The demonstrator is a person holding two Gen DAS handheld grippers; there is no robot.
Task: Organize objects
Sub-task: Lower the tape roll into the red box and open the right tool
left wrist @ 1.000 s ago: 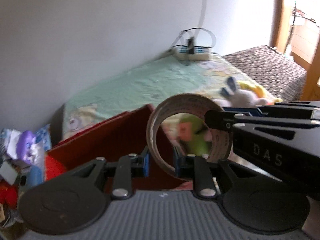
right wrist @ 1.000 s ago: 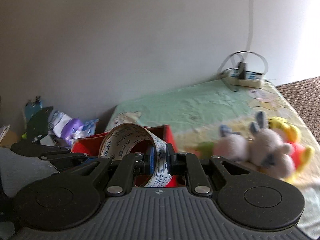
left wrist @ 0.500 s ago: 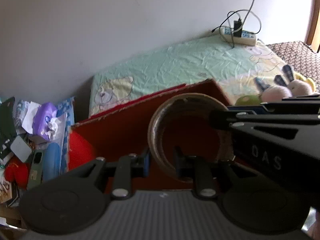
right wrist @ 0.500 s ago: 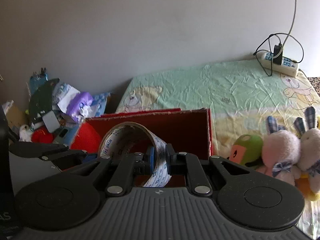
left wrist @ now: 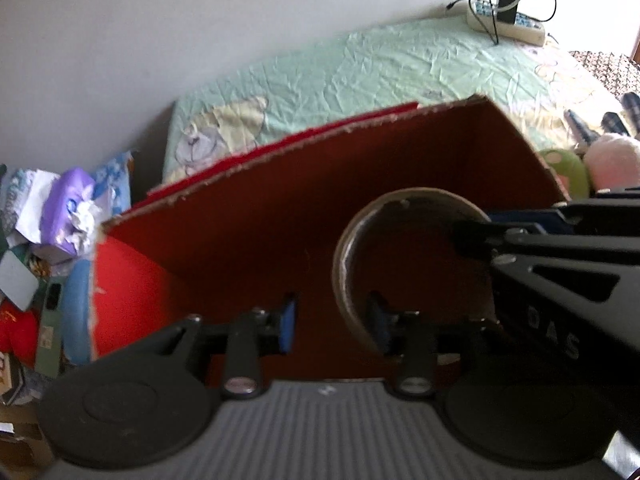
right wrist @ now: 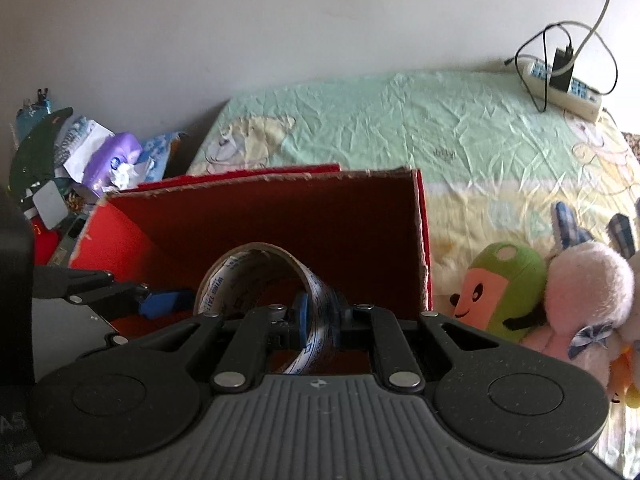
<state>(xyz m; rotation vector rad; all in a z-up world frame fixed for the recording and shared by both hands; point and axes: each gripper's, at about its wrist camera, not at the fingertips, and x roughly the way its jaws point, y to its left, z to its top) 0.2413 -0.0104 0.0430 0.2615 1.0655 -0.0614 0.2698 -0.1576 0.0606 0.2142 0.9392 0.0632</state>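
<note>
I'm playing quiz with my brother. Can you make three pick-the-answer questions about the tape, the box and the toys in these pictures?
1. Where is the tape roll?
A. over the red box
B. on the power strip
C. under the bedsheet

2. What colour is the round-headed plush toy beside the box?
A. blue
B. green
C. black

3. How does the right gripper stand?
A. wide open, empty
B. shut on the tape roll
C. shut on a plush toy

Answers: 1 A, the roll hangs above the box's opening. 2 B, its head is green. 3 B, its pads pinch the roll's band.
</note>
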